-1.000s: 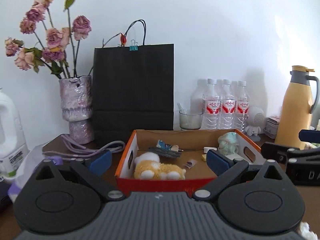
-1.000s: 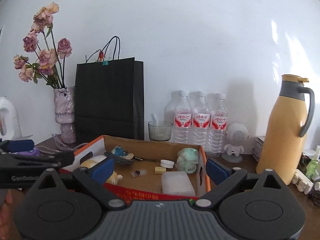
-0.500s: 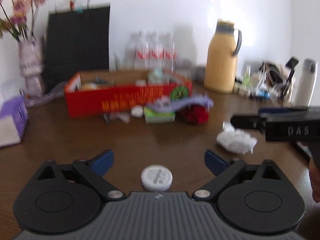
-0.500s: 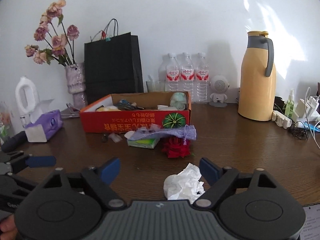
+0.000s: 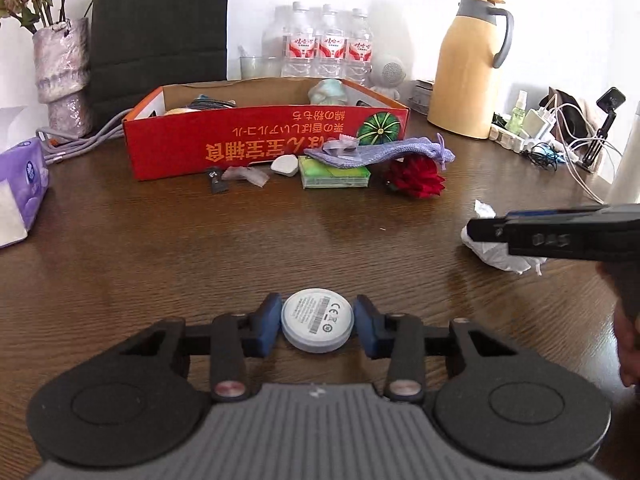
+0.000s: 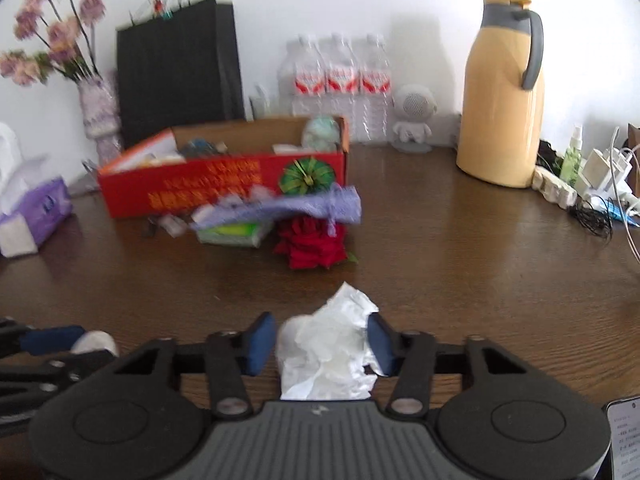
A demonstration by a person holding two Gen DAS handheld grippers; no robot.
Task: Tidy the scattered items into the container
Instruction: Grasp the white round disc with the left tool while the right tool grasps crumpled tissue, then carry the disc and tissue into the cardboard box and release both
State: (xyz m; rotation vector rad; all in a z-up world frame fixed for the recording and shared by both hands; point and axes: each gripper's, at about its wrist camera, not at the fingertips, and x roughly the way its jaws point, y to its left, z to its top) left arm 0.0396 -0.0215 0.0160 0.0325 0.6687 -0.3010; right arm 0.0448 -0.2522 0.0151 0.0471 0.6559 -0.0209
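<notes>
Pads of the left gripper [image 5: 317,330] pinch a white disc [image 5: 317,323]. The right gripper [image 6: 322,346] squeezes crumpled tissue [image 6: 332,354], well short of the red box [image 6: 224,184]. Loose tissue could slip free.

Red cardboard box [image 5: 264,142], open-topped, upside-down orange lettering and green pumpkin print on front wall, stands at far side of brown table, already holding several small items. Just before its front: green packet [image 5: 335,174] under draped lilac pouch [image 5: 380,151], red fabric rose [image 5: 416,172], small white case [image 5: 285,165]. Nearer: round white disc [image 5: 317,318], label up, flat between blue pads; crumpled white tissue [image 6: 332,354] likewise between pads.
</notes>
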